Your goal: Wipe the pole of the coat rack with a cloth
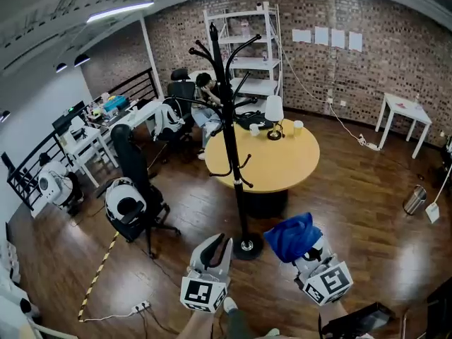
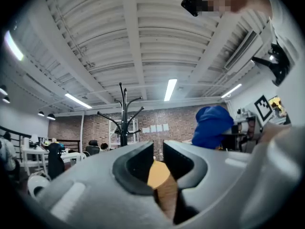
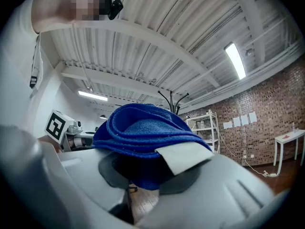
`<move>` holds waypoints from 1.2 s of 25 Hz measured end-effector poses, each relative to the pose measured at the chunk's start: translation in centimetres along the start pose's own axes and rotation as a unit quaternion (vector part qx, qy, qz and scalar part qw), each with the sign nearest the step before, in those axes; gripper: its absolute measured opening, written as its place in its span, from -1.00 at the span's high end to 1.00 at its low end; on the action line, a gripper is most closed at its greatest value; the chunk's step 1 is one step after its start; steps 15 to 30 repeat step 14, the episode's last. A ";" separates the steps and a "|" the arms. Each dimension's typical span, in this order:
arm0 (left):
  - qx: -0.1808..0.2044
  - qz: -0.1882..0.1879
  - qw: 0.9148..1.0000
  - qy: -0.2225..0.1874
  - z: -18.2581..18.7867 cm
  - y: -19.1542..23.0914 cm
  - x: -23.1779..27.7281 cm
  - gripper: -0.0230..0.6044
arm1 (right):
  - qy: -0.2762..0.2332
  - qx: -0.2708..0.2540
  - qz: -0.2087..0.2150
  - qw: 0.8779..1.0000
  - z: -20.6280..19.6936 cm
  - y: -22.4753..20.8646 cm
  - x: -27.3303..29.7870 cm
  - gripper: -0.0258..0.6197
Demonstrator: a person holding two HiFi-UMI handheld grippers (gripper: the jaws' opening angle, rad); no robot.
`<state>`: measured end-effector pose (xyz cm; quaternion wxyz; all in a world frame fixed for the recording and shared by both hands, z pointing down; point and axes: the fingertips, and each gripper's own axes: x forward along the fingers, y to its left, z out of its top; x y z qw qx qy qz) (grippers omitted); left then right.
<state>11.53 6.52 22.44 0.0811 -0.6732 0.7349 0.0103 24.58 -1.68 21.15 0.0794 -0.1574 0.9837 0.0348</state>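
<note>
The black coat rack (image 1: 232,141) stands on the wood floor before me, its round base (image 1: 248,246) just between my two grippers. My right gripper (image 1: 302,251) is shut on a folded blue cloth (image 1: 292,235), held right of the base and apart from the pole. In the right gripper view the cloth (image 3: 143,133) bulges over the jaws, with a white label on it. My left gripper (image 1: 217,251) hovers left of the base, jaws a narrow gap apart with nothing between them. The left gripper view shows the rack's hooks (image 2: 123,116) far ahead and the cloth (image 2: 213,126) to the right.
A round wooden table (image 1: 286,167) with a lamp and cups stands right behind the rack. Black office chairs (image 1: 132,202) are at the left, a white shelf (image 1: 248,44) by the brick wall, a small white table (image 1: 405,110) and a bin (image 1: 414,200) at the right.
</note>
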 end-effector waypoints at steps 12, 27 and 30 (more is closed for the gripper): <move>-0.014 0.010 1.000 0.007 0.2 -3.3 -1.8 0.74 | 0.000 0.041 0.024 0.999 0.3 1.2 -3.4 0.62; -0.016 0.009 1.000 0.008 0.3 -3.6 -2.1 0.74 | 0.002 0.044 0.026 0.999 0.4 1.4 -3.6 0.62; -0.016 0.009 1.000 0.008 0.3 -3.6 -2.1 0.74 | 0.002 0.044 0.026 0.999 0.4 1.4 -3.6 0.62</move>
